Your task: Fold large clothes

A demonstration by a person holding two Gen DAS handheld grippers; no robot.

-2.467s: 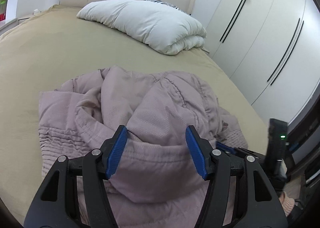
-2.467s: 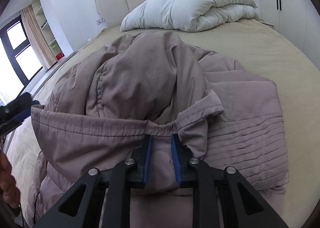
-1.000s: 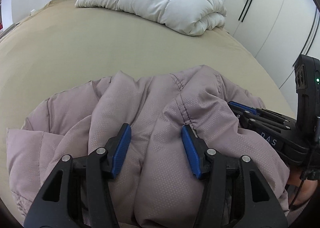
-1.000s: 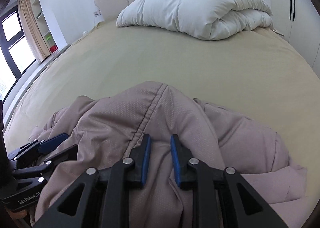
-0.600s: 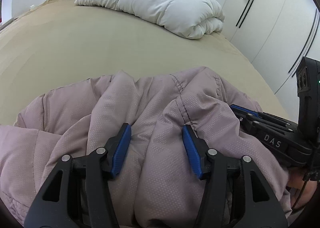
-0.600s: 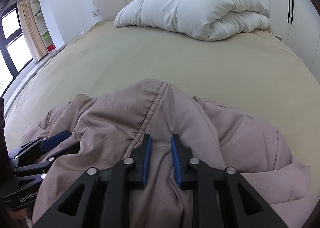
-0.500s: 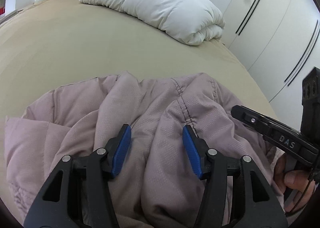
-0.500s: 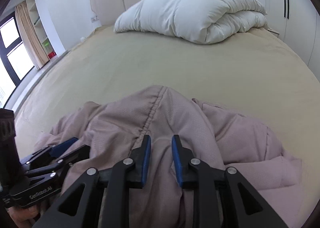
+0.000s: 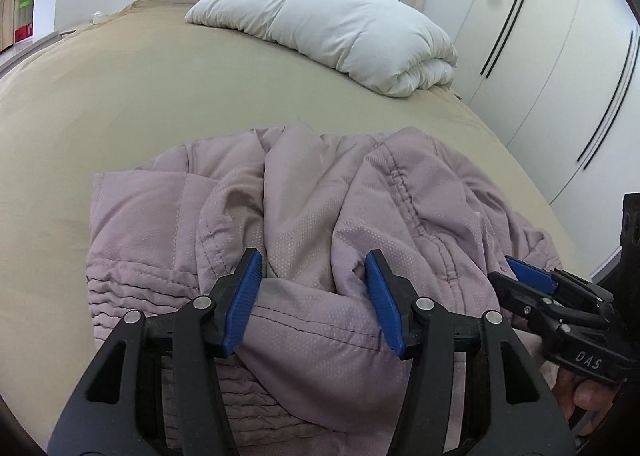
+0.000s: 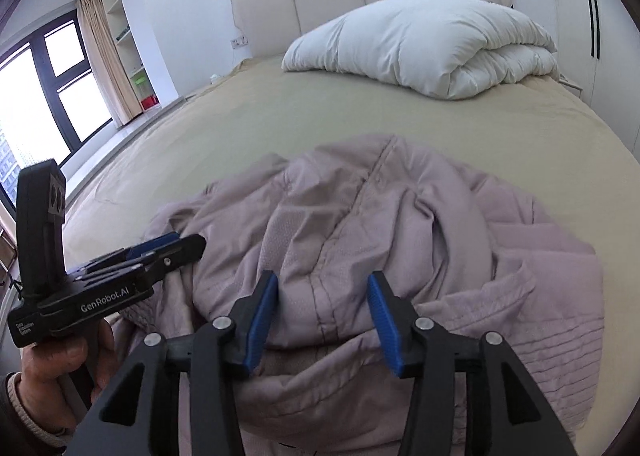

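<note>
With my right gripper (image 10: 322, 310) opening off the mauve jacket (image 9: 320, 224) heaped at the bed's (image 9: 132, 96) near edge and my left gripper (image 9: 314, 296) spread, unclamped, the loose fold may spring apart.

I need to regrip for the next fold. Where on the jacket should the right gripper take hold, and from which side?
Take the stitched hem edge of the jacket, the band that bulges up just ahead of the right gripper. Come in from the near side, angled down. Its fingers are opening and already straddle that ridge without pinching it, and the firm edge should hold better than the loose folds.
</note>
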